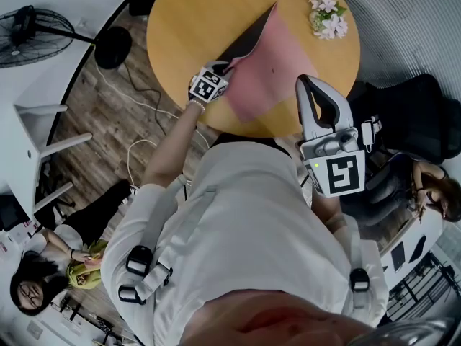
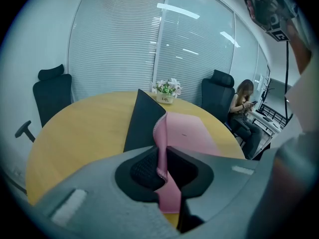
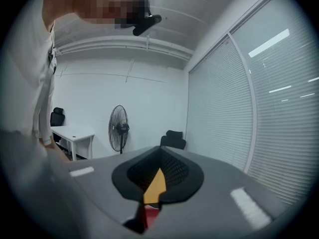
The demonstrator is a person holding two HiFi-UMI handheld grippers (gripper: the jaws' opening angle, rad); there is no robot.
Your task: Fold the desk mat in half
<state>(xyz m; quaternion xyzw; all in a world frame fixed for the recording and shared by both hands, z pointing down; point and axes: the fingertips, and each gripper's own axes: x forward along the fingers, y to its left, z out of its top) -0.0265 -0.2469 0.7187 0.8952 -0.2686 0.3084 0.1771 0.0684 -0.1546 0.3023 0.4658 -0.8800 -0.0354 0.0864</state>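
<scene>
The desk mat is pink [image 1: 261,74] on one face and black [image 1: 248,40] on the other, and it lies on a round wooden table [image 1: 187,27]. My left gripper [image 1: 229,69] is shut on the mat's near edge and holds it lifted, so the pink face curls over the black one. In the left gripper view the pink edge [image 2: 160,153] stands pinched between the jaws of the left gripper [image 2: 162,166], with the black underside [image 2: 142,121] to its left. My right gripper [image 1: 308,85] is up by my chest, off the mat, with its jaws together and nothing in them [image 3: 158,171].
A small pot of flowers [image 1: 328,16] stands at the table's far side [image 2: 167,89]. Black office chairs [image 2: 52,91] [image 2: 219,91] ring the table, and a person [image 2: 244,108] sits at the right. A floor fan [image 3: 119,128] and a white desk [image 3: 75,133] stand further off.
</scene>
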